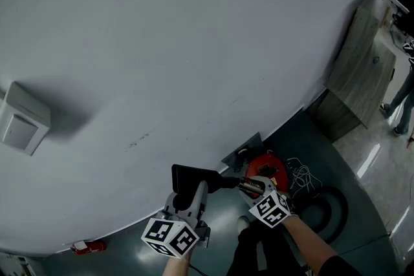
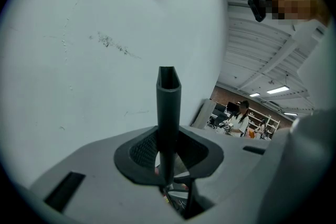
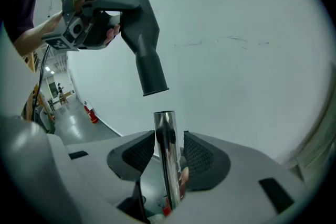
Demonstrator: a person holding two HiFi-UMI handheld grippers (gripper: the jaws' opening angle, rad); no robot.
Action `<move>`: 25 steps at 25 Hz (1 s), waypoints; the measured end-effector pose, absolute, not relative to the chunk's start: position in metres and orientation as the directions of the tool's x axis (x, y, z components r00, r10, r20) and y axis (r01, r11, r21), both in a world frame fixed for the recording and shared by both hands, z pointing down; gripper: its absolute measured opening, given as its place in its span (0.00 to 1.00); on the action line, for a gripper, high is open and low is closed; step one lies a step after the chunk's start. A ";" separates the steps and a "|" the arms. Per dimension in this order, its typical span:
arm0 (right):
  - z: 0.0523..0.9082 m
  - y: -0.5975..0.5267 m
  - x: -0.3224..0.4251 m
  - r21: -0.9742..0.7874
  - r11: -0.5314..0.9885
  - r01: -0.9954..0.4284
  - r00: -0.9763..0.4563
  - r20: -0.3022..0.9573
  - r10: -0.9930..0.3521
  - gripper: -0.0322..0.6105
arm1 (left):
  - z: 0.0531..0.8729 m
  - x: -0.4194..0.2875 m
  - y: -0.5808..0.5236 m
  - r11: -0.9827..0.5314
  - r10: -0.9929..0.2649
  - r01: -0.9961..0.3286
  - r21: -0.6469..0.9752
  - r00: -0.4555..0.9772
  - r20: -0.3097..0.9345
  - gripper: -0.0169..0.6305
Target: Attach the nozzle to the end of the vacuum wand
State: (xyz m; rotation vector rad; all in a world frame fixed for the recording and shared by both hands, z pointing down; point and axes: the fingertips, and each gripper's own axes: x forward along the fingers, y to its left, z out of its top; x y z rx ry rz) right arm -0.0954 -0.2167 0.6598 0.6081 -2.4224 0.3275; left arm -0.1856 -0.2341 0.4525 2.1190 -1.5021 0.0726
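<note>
My left gripper (image 2: 168, 157) is shut on the black nozzle (image 2: 169, 113), whose flat mouth points up at the white wall. In the right gripper view the nozzle (image 3: 144, 34) hangs with its round socket down, a short gap above the tip of the chrome vacuum wand (image 3: 167, 155). That wand stands between the pads of my right gripper (image 3: 169, 150), with a slim gap showing on its right side, so the jaws stand open around it. In the head view the nozzle (image 1: 192, 178) and right gripper (image 1: 255, 187) meet low by the wall.
The big white wall (image 1: 194, 42) fills most of the view, with a small box (image 1: 22, 119) mounted on it. A red vacuum body (image 1: 267, 168) and a black hose coil (image 1: 326, 207) lie on the floor. A wooden cabinet (image 1: 359, 68) stands at the right.
</note>
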 end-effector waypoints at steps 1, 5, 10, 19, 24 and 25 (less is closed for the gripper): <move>0.664 -0.217 -0.097 -0.077 0.869 -0.488 -0.705 0.623 -0.341 0.30 | 0.453 -0.185 -0.235 -0.239 -0.858 -0.889 0.391 0.381 0.344 0.16; 0.674 -0.220 -0.105 -0.044 0.885 -0.463 -0.695 0.638 -0.332 0.31 | 0.457 -0.185 -0.237 -0.238 -0.855 -0.889 0.391 0.383 0.349 0.16; 0.679 -0.222 -0.109 -0.012 0.884 -0.468 -0.686 0.636 -0.355 0.31 | 0.466 -0.182 -0.241 -0.238 -0.848 -0.886 0.397 0.389 0.360 0.16; 0.680 -0.223 -0.110 0.005 0.879 -0.476 -0.683 0.628 -0.374 0.30 | 0.480 -0.180 -0.250 -0.231 -0.839 -0.883 0.409 0.394 0.376 0.16; 0.680 -0.224 -0.110 0.007 0.876 -0.482 -0.681 0.626 -0.379 0.29 | 0.483 -0.176 -0.252 -0.238 -0.832 -0.878 0.416 0.405 0.378 0.16; 0.680 -0.224 -0.110 0.008 0.876 -0.482 -0.682 0.625 -0.381 0.29 | 0.483 -0.175 -0.253 -0.239 -0.832 -0.879 0.413 0.404 0.380 0.16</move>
